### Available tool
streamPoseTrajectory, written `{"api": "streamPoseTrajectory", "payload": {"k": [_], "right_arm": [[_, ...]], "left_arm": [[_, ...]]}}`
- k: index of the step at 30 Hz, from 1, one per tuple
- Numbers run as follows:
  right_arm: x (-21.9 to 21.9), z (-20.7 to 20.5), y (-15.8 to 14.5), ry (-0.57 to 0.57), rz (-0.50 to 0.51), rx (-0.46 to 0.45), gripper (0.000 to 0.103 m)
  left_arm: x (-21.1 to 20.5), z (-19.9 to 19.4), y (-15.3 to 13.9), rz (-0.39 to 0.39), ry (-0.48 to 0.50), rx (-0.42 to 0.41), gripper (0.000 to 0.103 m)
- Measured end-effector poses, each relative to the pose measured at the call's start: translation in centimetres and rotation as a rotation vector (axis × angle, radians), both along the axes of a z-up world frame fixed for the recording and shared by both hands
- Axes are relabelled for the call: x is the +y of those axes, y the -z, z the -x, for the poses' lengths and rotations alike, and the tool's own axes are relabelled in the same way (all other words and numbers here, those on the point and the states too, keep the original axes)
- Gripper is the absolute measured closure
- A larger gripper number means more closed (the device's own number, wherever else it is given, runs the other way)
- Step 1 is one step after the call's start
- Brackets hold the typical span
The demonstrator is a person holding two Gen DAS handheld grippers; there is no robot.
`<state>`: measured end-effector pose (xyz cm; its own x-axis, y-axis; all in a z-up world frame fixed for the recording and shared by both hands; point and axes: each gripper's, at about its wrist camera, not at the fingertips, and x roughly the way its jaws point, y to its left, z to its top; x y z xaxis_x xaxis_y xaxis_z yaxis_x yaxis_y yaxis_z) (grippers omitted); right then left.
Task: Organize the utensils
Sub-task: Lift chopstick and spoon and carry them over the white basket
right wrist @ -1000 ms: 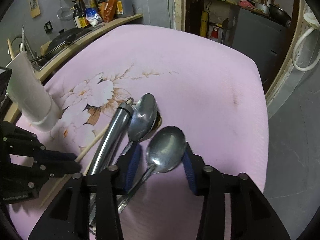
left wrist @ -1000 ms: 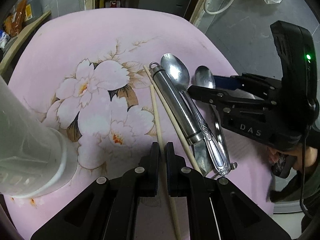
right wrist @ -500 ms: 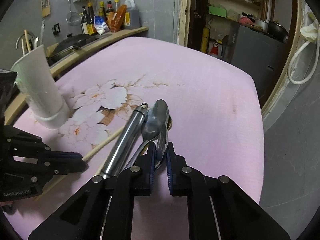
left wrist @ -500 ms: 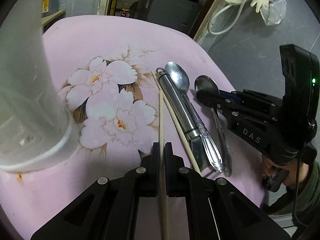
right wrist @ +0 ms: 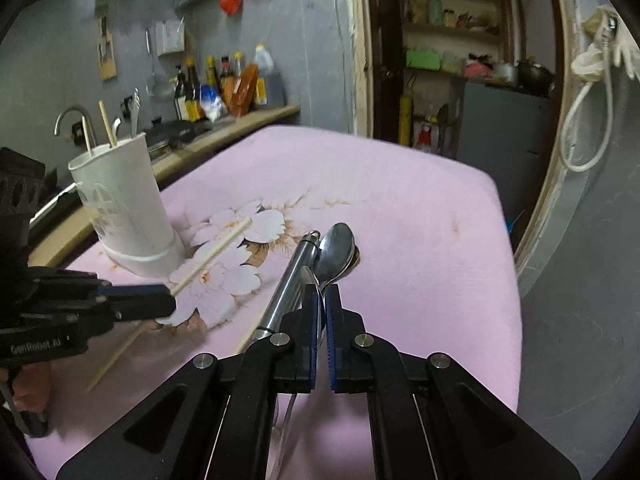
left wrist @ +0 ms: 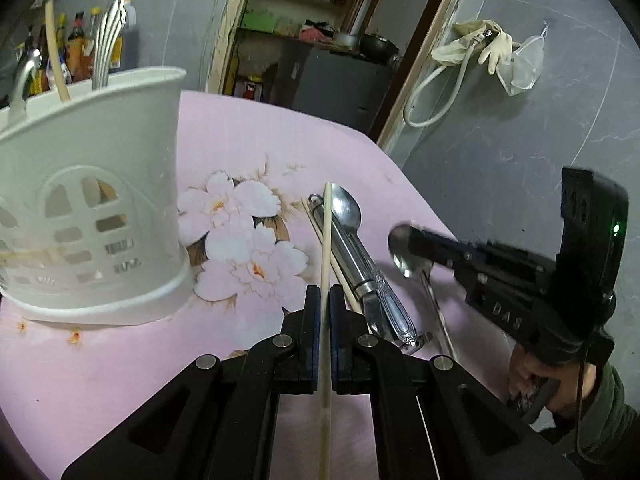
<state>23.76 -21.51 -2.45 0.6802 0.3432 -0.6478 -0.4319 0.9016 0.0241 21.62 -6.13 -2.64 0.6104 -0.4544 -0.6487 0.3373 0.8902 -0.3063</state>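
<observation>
My left gripper (left wrist: 325,300) is shut on a wooden chopstick (left wrist: 326,248) and holds it lifted above the pink floral cloth (left wrist: 240,168); it also shows in the right wrist view (right wrist: 212,254). My right gripper (right wrist: 322,298) is shut on a steel spoon (left wrist: 404,254), raised off the cloth. A white utensil holder (left wrist: 88,224) stands at the left with a chopstick and cutlery in it. A second spoon (left wrist: 348,212), a steel tube (left wrist: 344,252) and another chopstick (left wrist: 344,276) lie on the cloth.
The table's right edge drops to a grey floor (right wrist: 580,320). A counter with a tap and bottles (right wrist: 224,80) runs behind the holder. A doorway with shelves (right wrist: 452,40) is at the back.
Both grippers rose from the cloth. The left lifted its chopstick, nearer the holder. The right closed on the spoon and lifted it clear of the other utensils.
</observation>
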Motion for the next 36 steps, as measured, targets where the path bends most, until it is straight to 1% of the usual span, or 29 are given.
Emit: {"api": "streamPoseTrajectory", "payload": {"k": [2,4,9,16,17,19,22,25,27,29,36], "right_arm": [[-0.4,-0.3,0.5,0.007,-0.021,0.037,0.101],[-0.7,-0.4,0.5,0.013,-0.034,0.051,0.101],[-1.3,0.5,-0.1,0.012,-0.069,0.035,0.102],[-1.2,1.7,-0.5,0.02,-0.06,-0.011,0.102],[-1.2,1.9,-0.6,0.024,-0.055,-0.024,0.102],[-1.2,2.6,-1.2,0.031,-0.047,-0.083,0.102],[-0.8,3.4,-2.1,0.04,-0.001,-0.165,0.102],[-0.2,4.5,-3.0,0.045,0.027,-0.25,0.102],[0.1,5.1,-3.5,0.049,0.029,-0.304,0.102],[0.6,5.8,-4.2,0.061,0.03,-0.37,0.102],[2.6,6.5,-6.8,0.066,-0.004,-0.527,0.102]], "left_arm": [[-0.3,-0.1,0.1,0.001,-0.002,0.001,0.101],[-0.3,0.0,0.2,0.001,-0.007,0.005,0.101],[1.4,1.0,0.1,0.018,-0.025,0.013,0.101],[1.9,1.2,0.0,0.022,-0.035,0.011,0.101],[2.0,1.2,0.0,0.024,-0.037,0.009,0.101],[2.3,1.3,-0.1,0.032,-0.041,0.005,0.101],[2.5,1.6,-0.5,0.051,-0.047,-0.019,0.101],[2.7,2.3,-1.3,0.072,-0.057,-0.079,0.101],[2.9,2.9,-2.1,0.082,-0.067,-0.133,0.101],[3.2,3.6,-3.1,0.093,-0.084,-0.205,0.101],[5.1,5.0,-6.5,0.129,-0.156,-0.397,0.101]]}}
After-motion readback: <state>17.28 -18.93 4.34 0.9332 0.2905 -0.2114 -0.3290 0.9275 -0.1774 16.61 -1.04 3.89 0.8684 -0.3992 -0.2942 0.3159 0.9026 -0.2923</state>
